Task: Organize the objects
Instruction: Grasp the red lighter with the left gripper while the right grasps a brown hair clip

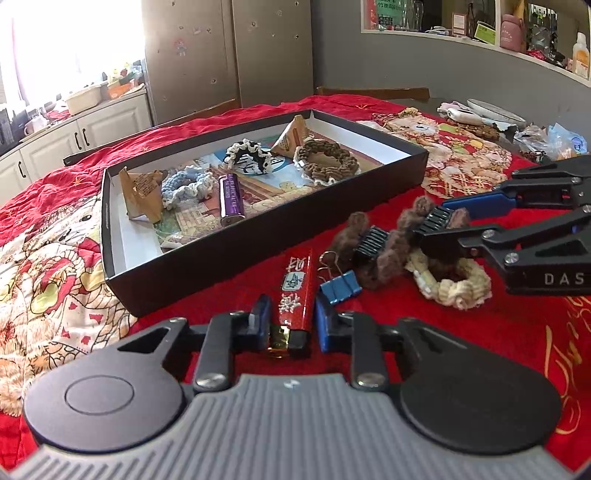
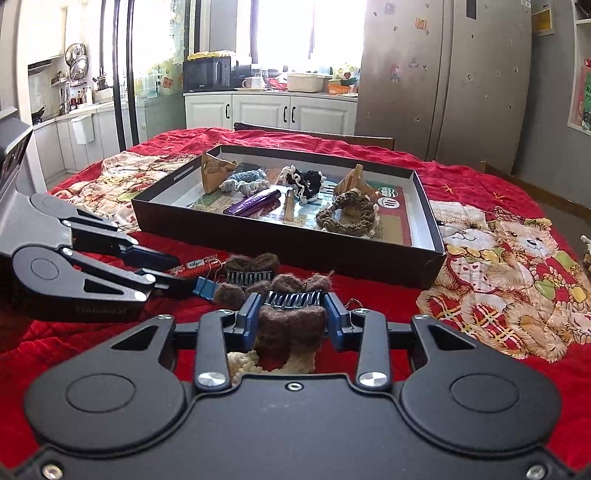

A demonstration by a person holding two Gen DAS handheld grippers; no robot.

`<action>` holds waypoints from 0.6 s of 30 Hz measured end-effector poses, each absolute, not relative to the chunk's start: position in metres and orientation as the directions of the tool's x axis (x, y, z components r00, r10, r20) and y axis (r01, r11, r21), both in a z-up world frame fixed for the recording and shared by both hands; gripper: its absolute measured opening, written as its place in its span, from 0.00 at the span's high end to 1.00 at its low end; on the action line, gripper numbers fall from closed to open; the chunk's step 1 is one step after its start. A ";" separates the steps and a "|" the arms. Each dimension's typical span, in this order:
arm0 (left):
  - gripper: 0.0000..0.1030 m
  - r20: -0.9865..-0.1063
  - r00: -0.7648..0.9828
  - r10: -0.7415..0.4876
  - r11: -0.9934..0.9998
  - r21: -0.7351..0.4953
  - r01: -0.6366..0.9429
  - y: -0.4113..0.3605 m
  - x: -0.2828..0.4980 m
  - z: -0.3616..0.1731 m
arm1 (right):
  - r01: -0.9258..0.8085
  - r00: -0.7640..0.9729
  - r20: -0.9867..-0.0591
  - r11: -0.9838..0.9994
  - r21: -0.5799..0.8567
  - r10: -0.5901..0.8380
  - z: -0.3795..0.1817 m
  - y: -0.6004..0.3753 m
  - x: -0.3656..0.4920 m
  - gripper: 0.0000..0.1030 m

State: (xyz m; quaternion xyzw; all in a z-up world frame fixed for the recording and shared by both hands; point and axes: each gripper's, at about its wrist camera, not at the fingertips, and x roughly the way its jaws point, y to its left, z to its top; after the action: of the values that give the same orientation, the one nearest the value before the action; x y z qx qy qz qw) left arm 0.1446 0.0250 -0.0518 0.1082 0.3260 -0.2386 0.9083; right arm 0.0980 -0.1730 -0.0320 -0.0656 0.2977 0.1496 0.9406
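Left gripper (image 1: pixel 289 321) clamps a red rectangular lighter (image 1: pixel 294 291) lying on the red quilt just in front of the shallow black cardboard box (image 1: pixel 236 258). Right gripper (image 2: pixel 294 314) is closed on a fuzzy brown claw hair clip (image 2: pixel 291 314) beside it, near the box's front wall.

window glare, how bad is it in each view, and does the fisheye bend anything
Left wrist view: the window at top left is blown out white, washing the counter beneath; the wall shelf curves downward. Right wrist view: the window is overexposed behind the microwave, and the fridge edges lean. The black box stays sharp and evenly lit.
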 end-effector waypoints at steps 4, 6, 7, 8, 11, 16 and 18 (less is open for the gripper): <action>0.72 -0.642 0.673 -0.368 0.864 0.032 0.503 0.025 0.140 -0.051 | -0.325 0.784 -0.571 0.945 -0.043 0.244 -0.030 -0.173 0.095 0.66; 0.73 -0.642 0.673 -0.368 0.866 0.027 0.500 0.025 0.139 -0.051 | -0.327 0.785 -0.568 0.944 -0.042 0.246 -0.029 -0.173 0.094 0.66; 0.73 -0.642 0.672 -0.368 0.867 0.024 0.498 0.025 0.138 -0.050 | -0.328 0.786 -0.567 0.944 -0.041 0.248 -0.028 -0.174 0.093 0.66; 0.73 -0.642 0.672 -0.368 0.869 0.020 0.495 0.026 0.137 -0.050 | -0.329 0.786 -0.566 0.944 -0.041 0.249 -0.028 -0.174 0.093 0.66; 0.73 -0.641 0.673 -0.369 0.871 0.014 0.491 0.026 0.135 -0.048 | -0.333 0.788 -0.560 0.942 -0.038 0.255 -0.026 -0.175 0.092 0.66; 0.74 -0.632 0.679 -0.374 0.874 0.006 0.486 0.027 0.131 -0.044 | -0.340 0.793 -0.548 0.940 -0.036 0.266 -0.022 -0.175 0.089 0.66; 0.74 -0.627 0.681 -0.377 0.874 0.002 0.486 0.027 0.129 -0.041 | -0.343 0.793 -0.546 0.939 -0.037 0.269 -0.021 -0.175 0.088 0.66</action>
State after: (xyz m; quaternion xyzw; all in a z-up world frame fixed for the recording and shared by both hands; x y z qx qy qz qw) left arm 0.1293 0.0272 -0.0413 0.0845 0.3218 -0.2362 0.9130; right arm 0.0881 -0.1751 -0.0208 -0.0671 0.2776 0.1619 0.9446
